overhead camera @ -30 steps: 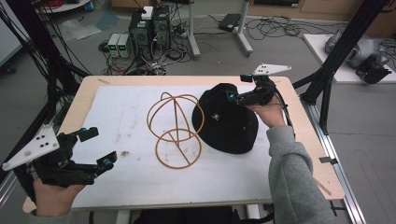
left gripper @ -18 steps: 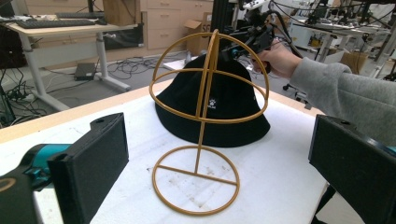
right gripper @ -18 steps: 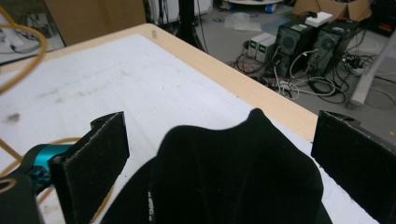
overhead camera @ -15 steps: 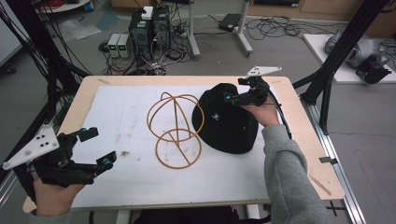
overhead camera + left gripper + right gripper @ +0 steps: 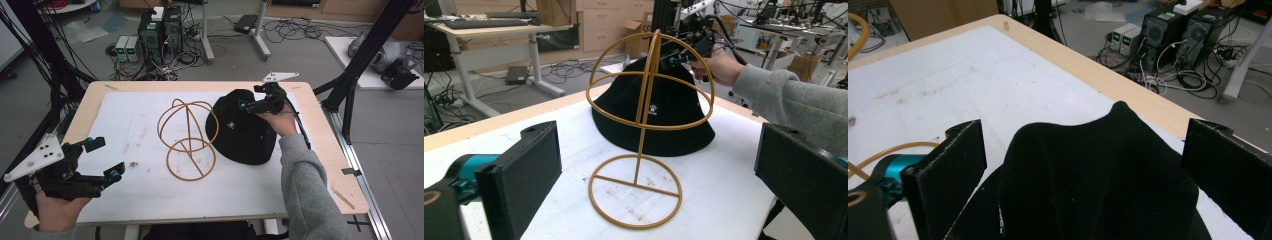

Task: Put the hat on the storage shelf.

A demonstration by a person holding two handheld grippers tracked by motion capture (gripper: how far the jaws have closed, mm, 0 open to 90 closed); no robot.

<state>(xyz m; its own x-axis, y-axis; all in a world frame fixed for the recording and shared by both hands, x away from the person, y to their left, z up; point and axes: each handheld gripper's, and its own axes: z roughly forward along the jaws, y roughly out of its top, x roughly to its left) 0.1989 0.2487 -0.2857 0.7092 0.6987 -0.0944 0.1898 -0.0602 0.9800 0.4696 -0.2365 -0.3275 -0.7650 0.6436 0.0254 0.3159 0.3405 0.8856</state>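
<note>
Right claw over black hat

Quick count on the tabletop: one black bucket hat toward the right edge, one gold wire hat stand around the middle. Two handheld grippers, one left gripper at the near left corner, one right gripper by the far right edge. Two grey sleeves. Two small grey boxes on the floor past the far edge.
</note>
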